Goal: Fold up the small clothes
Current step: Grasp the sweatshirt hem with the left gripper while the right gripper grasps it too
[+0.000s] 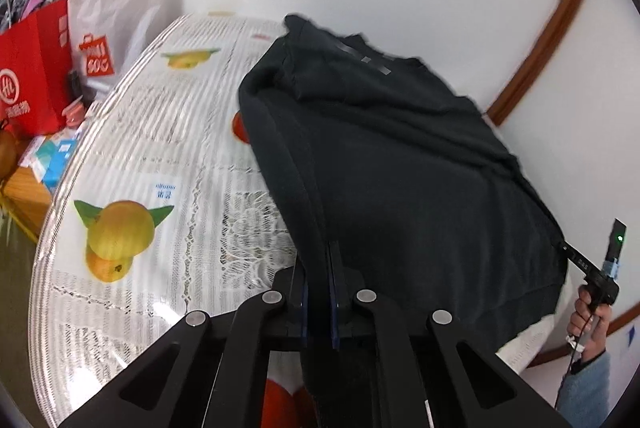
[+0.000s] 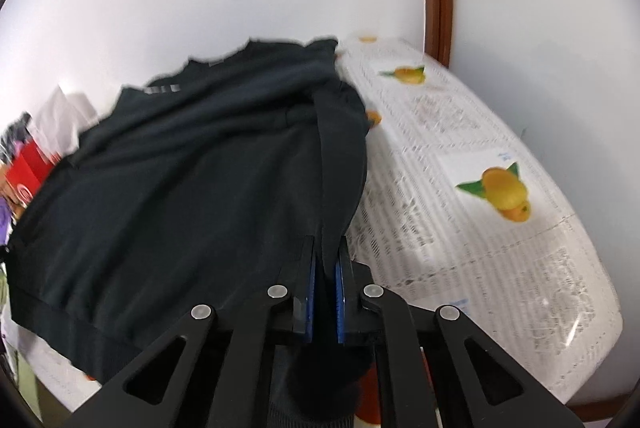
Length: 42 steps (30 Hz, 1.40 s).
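— Both claws holding something?

— Yes. My left claw point(image 1: 318, 280) is pinched on a fold of the dark top point(image 1: 400, 155), and my right claw point(image 2: 325, 292) is clamped on its other side.

— Where is the top?

— Spread between them, partly lifted over the bench point(image 1: 168, 147) with its fruit-print cloth. A red bag point(image 1: 36, 75) stands beyond the bench's far left edge.

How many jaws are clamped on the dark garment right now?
2. The left gripper pinches the dark garment at its left side edge; the right gripper pinches its right side edge. Cloth fills both sets of jaws.
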Available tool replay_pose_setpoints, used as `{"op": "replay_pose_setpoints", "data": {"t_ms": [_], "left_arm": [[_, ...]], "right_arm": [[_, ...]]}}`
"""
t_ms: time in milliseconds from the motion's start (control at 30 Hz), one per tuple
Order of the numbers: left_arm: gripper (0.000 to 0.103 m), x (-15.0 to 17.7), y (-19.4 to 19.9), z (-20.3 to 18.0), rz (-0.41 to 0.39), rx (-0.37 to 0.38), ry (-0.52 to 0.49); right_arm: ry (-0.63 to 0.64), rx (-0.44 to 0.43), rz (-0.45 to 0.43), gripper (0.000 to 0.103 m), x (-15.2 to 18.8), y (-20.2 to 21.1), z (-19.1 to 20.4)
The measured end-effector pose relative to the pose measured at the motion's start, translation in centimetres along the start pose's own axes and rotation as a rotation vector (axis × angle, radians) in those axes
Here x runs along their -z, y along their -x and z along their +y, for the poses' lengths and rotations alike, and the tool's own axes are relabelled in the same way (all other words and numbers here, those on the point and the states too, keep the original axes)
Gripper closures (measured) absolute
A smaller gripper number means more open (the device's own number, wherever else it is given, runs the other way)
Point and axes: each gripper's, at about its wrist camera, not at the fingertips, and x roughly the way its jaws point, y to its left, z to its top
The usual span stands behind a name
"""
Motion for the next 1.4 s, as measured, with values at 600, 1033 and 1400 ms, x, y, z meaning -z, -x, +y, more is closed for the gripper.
{"op": "replay_pose_setpoints", "data": {"t_ms": [600,1033,1400], "left_arm": [[0.096,-5.7,4.5,-1.4,-0.207,0.092,-0.016],[0.096,-15.6,-1.5,-0.7,-0.225,0.080,0.038],[0.095,-18.1,-10.4,2.3,-0.120,-0.030,0.095]], "right_arm": [[0.031,-0.053,-0.146,0.096,-6.8,3.5,2.4],[-0.056,-0.109,-0.159,0.096,-16.9,-3.8,3.6],[-0.121,-0.082,-0.064,0.095,-18.6,-13.8,2.9]]}}
